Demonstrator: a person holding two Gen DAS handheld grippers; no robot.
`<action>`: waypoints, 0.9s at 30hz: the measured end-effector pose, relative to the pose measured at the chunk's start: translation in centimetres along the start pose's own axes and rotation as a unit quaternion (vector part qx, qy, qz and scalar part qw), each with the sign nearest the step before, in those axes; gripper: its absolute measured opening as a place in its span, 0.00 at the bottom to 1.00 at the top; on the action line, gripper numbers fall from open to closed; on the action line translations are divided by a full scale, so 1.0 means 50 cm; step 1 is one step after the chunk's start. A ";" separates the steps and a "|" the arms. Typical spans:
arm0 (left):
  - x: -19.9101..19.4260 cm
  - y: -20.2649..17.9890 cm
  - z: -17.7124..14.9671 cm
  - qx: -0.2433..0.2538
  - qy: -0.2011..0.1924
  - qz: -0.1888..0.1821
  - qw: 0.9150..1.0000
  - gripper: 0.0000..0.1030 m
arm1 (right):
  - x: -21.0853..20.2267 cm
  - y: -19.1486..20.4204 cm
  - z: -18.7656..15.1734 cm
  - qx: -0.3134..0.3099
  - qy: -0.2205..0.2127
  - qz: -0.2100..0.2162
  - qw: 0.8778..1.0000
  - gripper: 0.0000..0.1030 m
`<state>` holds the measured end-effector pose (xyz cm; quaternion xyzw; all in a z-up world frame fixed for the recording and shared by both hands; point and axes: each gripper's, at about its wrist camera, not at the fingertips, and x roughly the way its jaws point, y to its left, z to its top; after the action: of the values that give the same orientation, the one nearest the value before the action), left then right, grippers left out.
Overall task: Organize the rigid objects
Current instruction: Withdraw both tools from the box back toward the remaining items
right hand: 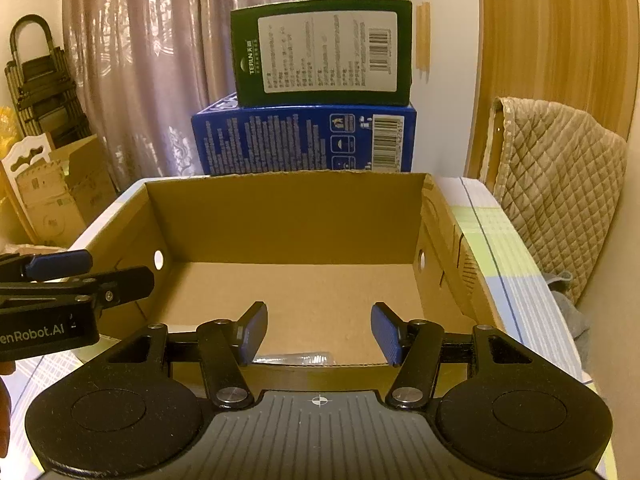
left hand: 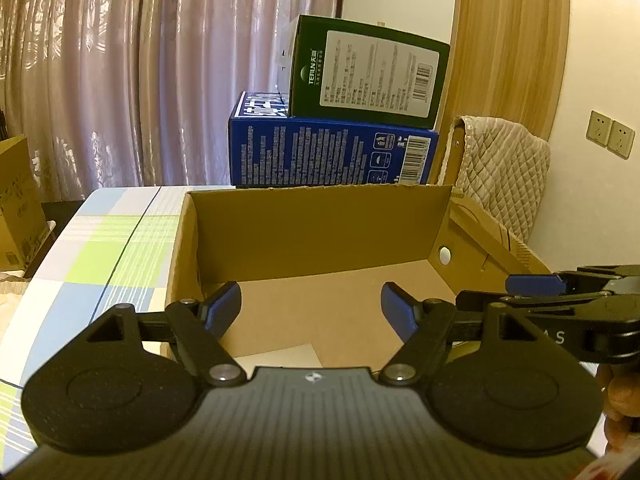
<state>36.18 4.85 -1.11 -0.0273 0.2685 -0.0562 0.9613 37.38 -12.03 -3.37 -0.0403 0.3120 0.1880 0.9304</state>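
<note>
Green box (right hand: 322, 52): one, stiff printed carton, likely light; stands on the blue box at the desk's far edge; take it across its narrow sides.
Blue box (right hand: 304, 142): one, rigid, wider, probably heavier; sits just behind the cardboard box; needs a wide grip or both grippers.
Cardboard box (right hand: 288, 220): one, open-topped, on the checked desk (left hand: 108, 248), nearly bare inside.
Left gripper (left hand: 311, 306): fingers spread, pinching nothing, over the cardboard box.
Right gripper (right hand: 319, 330): fingers apart, narrower, nothing between them.
Grippers counted: two.
</note>
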 end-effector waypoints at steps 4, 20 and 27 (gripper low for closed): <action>-0.017 0.002 0.004 -0.001 -0.007 0.002 1.000 0.71 | -0.016 0.011 0.003 -0.018 -0.006 -0.015 1.000 0.54; -0.099 0.001 0.002 0.001 -0.024 0.009 1.000 0.71 | -0.093 0.056 0.009 -0.083 -0.022 -0.063 0.994 0.55; -0.152 0.007 -0.012 0.000 -0.030 0.013 0.999 0.71 | -0.136 0.080 0.010 -0.098 -0.036 -0.064 0.992 0.57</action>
<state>29.43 6.10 2.28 -0.0252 0.2399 -0.0429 0.9695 31.15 -10.44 1.24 -0.1441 0.2552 0.1589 0.9428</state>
